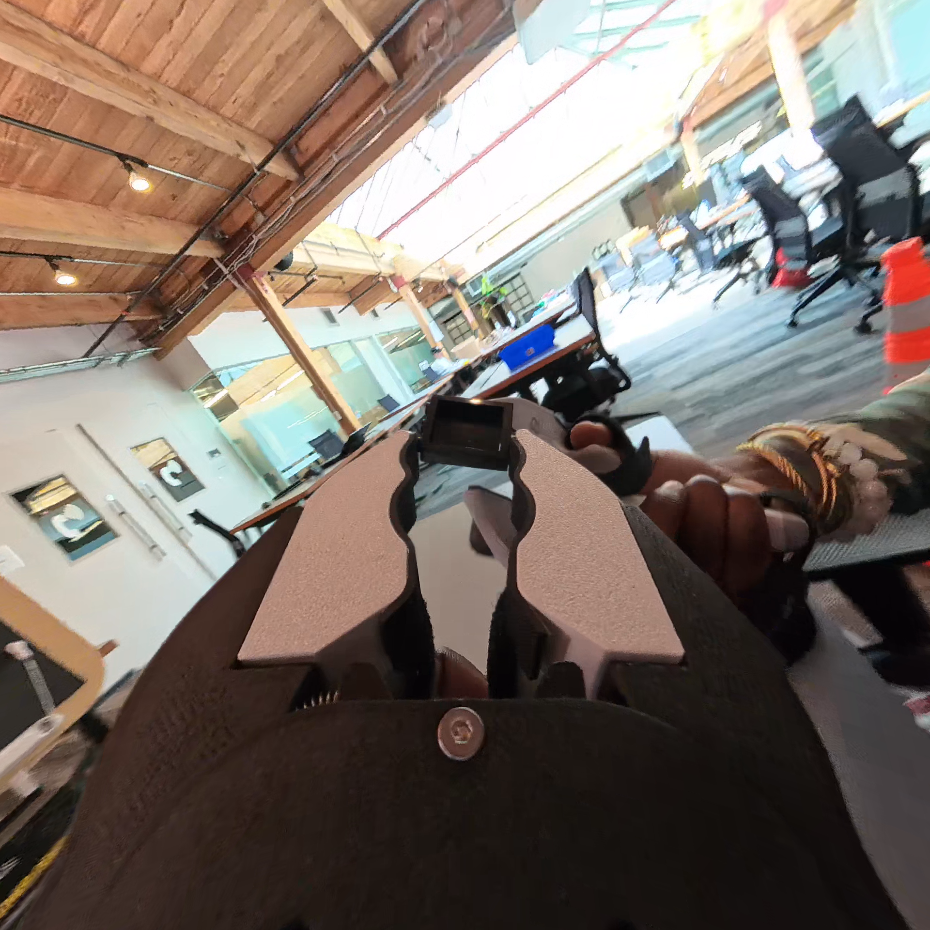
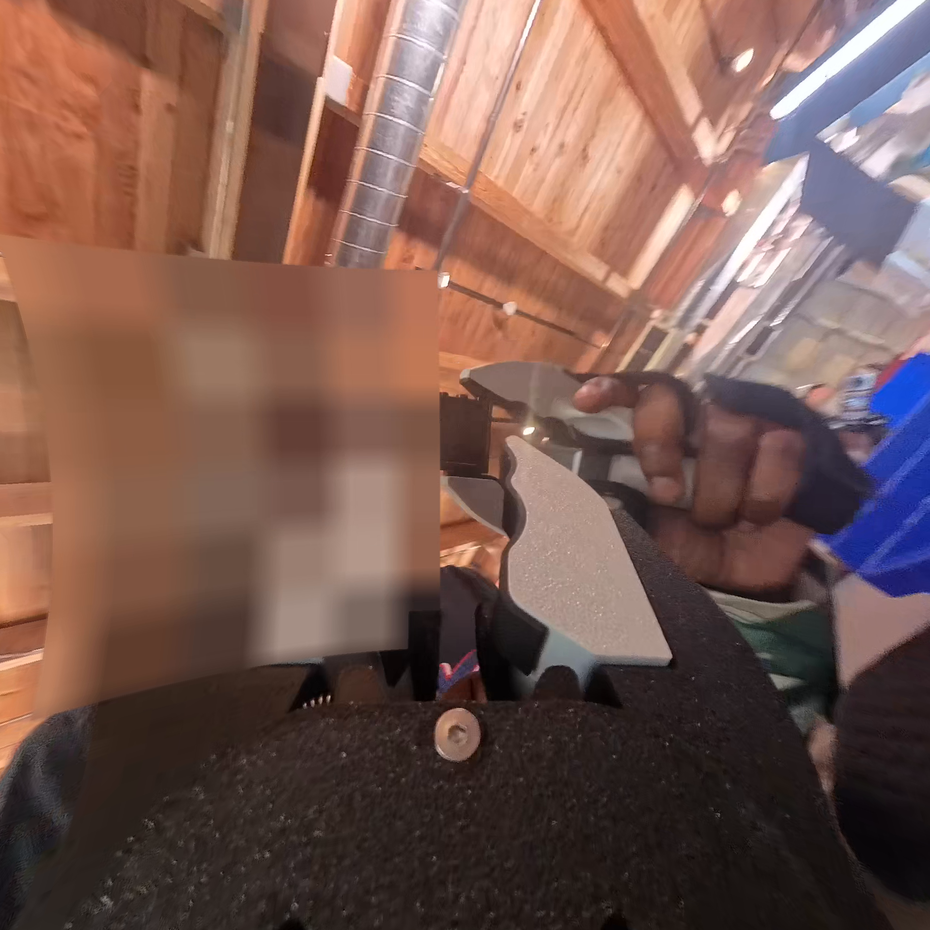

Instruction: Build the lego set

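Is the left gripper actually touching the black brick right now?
Touching. The left wrist view shows the left gripper with both fingertips pressed against the sides of the black brick, no gap visible.

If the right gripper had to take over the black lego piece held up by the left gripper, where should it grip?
Probably the free end. The left gripper pinches the black lego piece by two opposite side walls, hollow side facing its camera. So the right gripper, whose own tips are hidden, should likely come from beyond the left fingertips and close across the two uncovered walls.

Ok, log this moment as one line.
left gripper: shut on black piece | right gripper: state hidden | held in air, pointing up
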Demonstrator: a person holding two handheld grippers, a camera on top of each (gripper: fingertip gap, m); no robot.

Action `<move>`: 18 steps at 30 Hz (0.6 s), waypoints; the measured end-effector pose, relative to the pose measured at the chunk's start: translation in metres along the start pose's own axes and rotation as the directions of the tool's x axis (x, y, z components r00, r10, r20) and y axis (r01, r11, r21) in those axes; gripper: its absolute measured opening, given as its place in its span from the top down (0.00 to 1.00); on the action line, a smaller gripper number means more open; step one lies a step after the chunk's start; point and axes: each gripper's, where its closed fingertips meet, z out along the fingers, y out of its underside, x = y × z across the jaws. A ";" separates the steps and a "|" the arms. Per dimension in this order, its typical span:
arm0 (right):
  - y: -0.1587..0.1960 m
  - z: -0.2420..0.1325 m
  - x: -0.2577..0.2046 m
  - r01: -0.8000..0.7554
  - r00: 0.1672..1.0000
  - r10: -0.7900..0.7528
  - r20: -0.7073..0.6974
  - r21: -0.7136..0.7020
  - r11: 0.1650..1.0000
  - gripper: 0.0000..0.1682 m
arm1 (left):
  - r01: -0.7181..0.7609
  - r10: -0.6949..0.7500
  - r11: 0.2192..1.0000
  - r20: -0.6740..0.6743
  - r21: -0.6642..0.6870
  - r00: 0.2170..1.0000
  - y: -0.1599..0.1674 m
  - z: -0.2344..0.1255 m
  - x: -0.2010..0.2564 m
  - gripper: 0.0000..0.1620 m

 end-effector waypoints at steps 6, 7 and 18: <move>-0.006 -0.013 0.020 0.441 0.795 -0.488 -0.362 -0.209 0.873 0.83 | -0.278 0.300 0.903 0.016 -0.328 0.954 0.024 -0.016 -0.008 0.79; -0.004 -0.011 0.024 0.492 0.725 -0.571 -0.384 -0.292 0.820 0.84 | -0.302 0.325 0.880 0.003 -0.368 0.946 0.029 -0.017 -0.008 0.79; -0.008 0.002 0.025 0.345 0.857 -0.456 -0.241 -0.391 0.854 0.95 | 0.126 -0.129 0.984 -0.016 -0.129 0.992 0.022 -0.025 -0.009 0.76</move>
